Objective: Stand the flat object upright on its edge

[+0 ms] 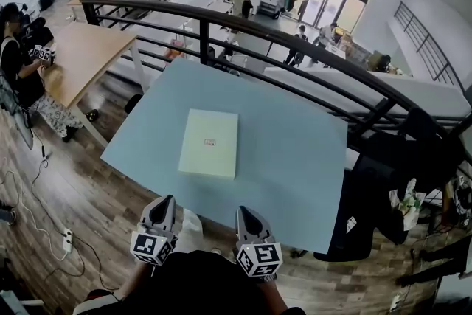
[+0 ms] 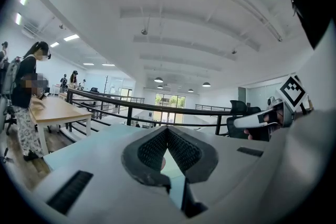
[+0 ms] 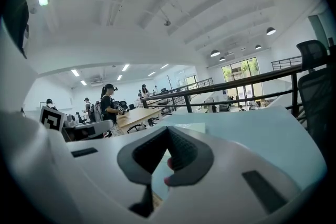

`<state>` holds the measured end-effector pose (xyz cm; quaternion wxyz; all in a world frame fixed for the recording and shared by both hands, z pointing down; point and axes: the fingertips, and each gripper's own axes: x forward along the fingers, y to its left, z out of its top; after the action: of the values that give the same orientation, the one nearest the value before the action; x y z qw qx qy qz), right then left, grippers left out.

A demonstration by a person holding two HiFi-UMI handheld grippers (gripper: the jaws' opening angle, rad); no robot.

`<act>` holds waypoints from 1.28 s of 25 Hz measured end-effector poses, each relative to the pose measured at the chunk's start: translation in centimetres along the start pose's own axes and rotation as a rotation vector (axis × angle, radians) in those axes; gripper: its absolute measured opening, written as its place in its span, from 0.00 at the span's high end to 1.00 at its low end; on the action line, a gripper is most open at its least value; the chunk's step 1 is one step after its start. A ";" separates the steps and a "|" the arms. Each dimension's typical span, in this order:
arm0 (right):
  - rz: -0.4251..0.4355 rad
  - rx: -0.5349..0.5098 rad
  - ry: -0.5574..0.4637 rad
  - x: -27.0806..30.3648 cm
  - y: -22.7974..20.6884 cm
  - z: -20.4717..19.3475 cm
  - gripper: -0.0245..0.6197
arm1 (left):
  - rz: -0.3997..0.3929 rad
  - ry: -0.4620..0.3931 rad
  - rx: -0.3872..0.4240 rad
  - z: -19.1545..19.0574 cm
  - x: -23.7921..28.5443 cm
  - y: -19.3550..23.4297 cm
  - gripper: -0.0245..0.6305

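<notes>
A flat pale yellow-green rectangular object (image 1: 210, 143) with a small red mark on top lies flat near the middle of the light blue table (image 1: 295, 158). My left gripper (image 1: 164, 205) and right gripper (image 1: 245, 215) hover side by side at the table's near edge, short of the object and apart from it. Both are shut with nothing between the jaws. In the left gripper view the jaw tips (image 2: 167, 129) meet, with the tabletop beyond. In the right gripper view the tips (image 3: 168, 131) also meet; the flat object (image 3: 189, 127) shows faintly as a pale strip on the table.
A black metal railing (image 1: 295, 40) runs behind the table, with a drop to a lower floor beyond. A wooden table (image 1: 81, 55) stands at the left with a seated person (image 1: 18, 63). A black chair (image 1: 369, 210) sits at the right; cables lie on the wood floor.
</notes>
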<state>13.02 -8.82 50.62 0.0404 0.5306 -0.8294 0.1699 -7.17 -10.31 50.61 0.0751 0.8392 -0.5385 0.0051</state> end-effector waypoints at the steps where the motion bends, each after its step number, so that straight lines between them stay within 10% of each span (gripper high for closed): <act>1: -0.002 0.001 0.000 0.5 -0.1 0.1 0.95 | -0.002 0.005 0.004 -0.1 0.4 0.3 0.96; 32: -0.009 0.007 0.103 13.6 -4.7 -1.9 0.95 | -0.069 0.135 0.090 -4.2 11.7 7.2 0.96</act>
<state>11.10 -21.76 56.88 0.0818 0.5249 -0.8233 0.1997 -8.45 -23.24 56.62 0.0735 0.8575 -0.5023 0.0831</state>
